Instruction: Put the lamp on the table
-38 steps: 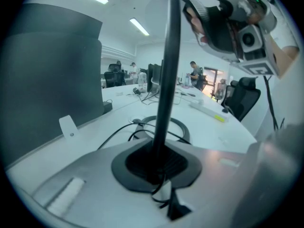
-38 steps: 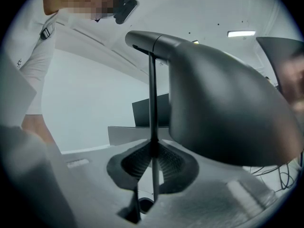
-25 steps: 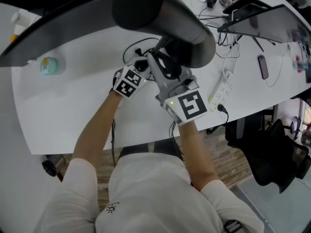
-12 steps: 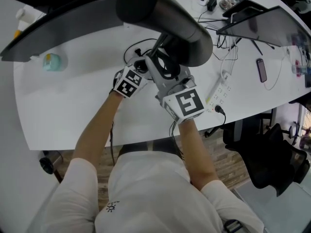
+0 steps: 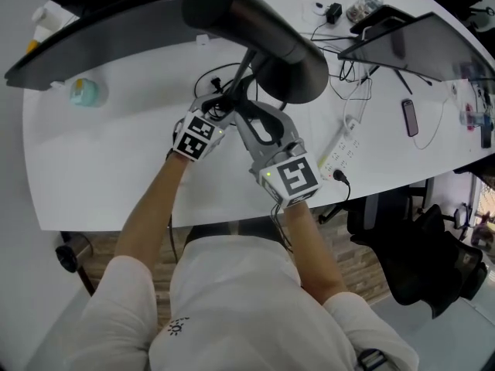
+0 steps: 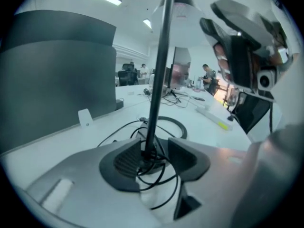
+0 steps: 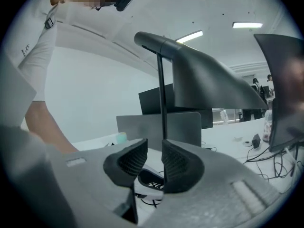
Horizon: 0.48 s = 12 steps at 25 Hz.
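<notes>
Two bare forearms in white sleeves are seen reaching over the near edge of a white desk [image 5: 116,176], and a gripper is carried in each hand. The right gripper [image 7: 154,161] is held nearest to the person and is pointed almost level at the lamp [image 7: 204,87]. Its jaws are set narrowly apart: a slim gap is left between the ribbed pads [image 7: 130,162], and nothing is pinched there. The lamp's thin black stem [image 7: 161,94] is seen in line with that gap, close to the inner edge of one pad; whether it is touched cannot be told. Just beyond, the left gripper [image 6: 154,157] is tilted down at the foot of the lamp. Its jaws have just been opening and are spread wide, with the stem left standing between them, clear of both pads. The lamp is set upright on the desk, its foot tangled round with loose black cable [image 6: 149,166], and its large dark shade [image 5: 259,29] is carried high above both grippers. To the right, a white power strip [image 5: 341,150] is laid near the desk's front edge, and a dark phone [image 5: 409,117] is laid farther out. A small teal-topped container [image 5: 83,93] is stood well off to the left. Along the far side, a dark screen [image 5: 100,33] is ranged at the left and a second screen [image 5: 410,43] at the right.
</notes>
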Each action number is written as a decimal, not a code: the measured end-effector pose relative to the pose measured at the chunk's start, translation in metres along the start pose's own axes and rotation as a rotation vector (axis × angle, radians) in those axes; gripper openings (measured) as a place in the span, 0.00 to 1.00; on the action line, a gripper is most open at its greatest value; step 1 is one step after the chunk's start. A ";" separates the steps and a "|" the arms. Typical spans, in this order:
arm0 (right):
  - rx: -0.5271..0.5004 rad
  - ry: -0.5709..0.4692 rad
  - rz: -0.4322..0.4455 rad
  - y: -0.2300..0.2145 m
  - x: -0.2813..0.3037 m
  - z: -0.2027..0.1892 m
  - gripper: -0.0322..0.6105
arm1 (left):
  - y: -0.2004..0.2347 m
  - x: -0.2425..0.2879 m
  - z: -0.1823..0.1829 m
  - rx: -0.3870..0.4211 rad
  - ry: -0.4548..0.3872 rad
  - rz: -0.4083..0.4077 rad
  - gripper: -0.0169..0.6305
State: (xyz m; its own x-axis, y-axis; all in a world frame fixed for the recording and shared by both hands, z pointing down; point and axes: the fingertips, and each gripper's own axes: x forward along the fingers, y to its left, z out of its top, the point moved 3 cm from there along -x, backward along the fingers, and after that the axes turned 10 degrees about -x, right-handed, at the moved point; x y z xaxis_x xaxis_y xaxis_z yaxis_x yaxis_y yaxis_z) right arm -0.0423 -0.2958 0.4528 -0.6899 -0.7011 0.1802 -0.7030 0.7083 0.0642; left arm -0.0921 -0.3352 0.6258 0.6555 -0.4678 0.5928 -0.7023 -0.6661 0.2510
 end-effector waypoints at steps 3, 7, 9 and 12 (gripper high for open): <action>0.000 0.010 0.038 0.006 -0.011 -0.003 0.19 | 0.000 -0.012 0.001 -0.028 -0.016 0.035 0.30; 0.017 0.001 0.080 0.009 -0.024 0.000 0.19 | -0.002 -0.033 0.001 -0.065 -0.037 0.078 0.30; 0.017 -0.004 0.097 0.009 -0.032 0.004 0.19 | -0.002 -0.044 -0.001 -0.074 -0.064 0.108 0.29; 0.007 -0.015 0.123 0.007 -0.042 0.010 0.18 | -0.011 -0.063 0.006 -0.093 -0.117 0.137 0.24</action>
State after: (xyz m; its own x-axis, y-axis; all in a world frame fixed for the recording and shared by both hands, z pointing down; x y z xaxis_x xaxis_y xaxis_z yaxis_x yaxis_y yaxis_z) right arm -0.0202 -0.2618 0.4355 -0.7737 -0.6098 0.1717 -0.6138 0.7887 0.0350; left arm -0.1238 -0.3017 0.5815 0.5760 -0.6182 0.5348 -0.8062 -0.5379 0.2466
